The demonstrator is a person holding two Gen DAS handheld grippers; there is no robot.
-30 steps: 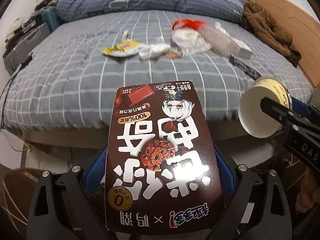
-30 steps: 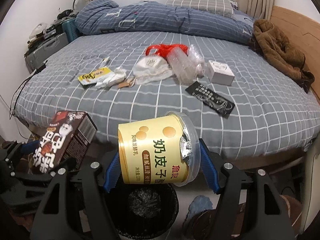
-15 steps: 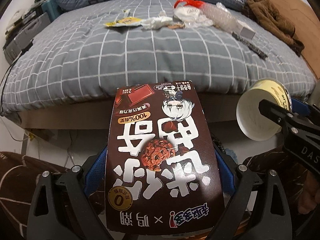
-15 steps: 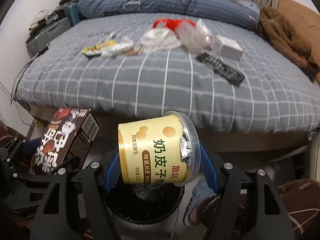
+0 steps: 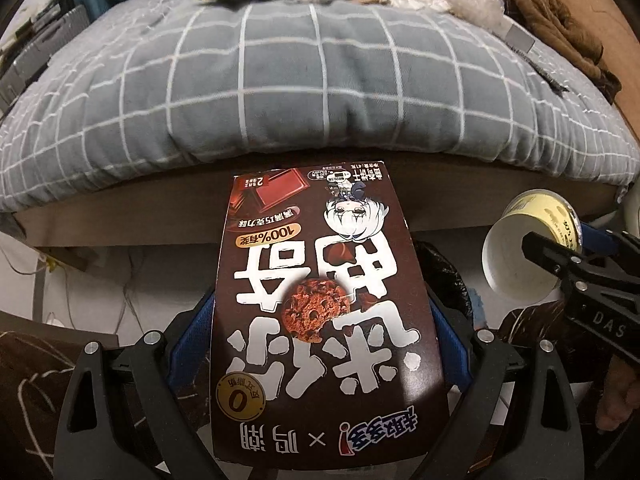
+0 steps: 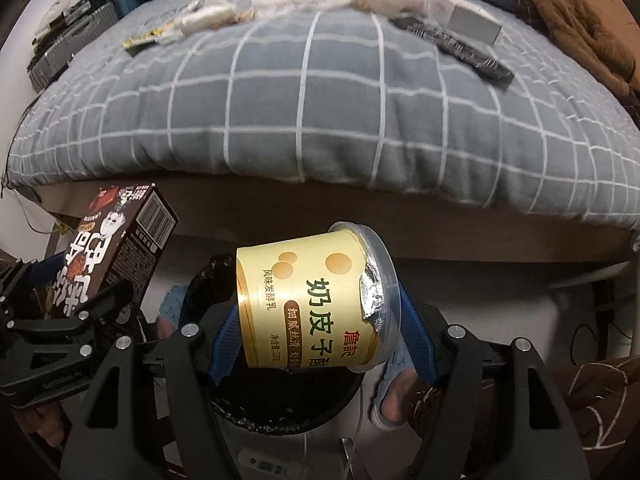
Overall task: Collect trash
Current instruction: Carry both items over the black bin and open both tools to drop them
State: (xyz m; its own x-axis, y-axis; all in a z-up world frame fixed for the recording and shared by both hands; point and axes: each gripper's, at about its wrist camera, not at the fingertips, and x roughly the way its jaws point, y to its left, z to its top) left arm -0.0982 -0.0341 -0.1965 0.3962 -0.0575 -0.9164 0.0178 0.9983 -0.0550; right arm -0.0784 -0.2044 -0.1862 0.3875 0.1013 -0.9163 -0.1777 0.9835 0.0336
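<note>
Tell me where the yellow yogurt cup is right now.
In the right wrist view the yellow yogurt cup lies on its side, clamped in the right gripper directly above the black-lined trash bin, below the bed's edge.

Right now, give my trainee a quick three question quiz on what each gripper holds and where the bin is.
1. True or false: the left gripper is shut on the brown cookie box.
2. What does the right gripper hold? A) a white carton B) the yellow yogurt cup C) a red bag
3. Fill in: the black-lined trash bin sits directly ____ the cup.

Key: 1 true; 2 B; 3 below.
</note>
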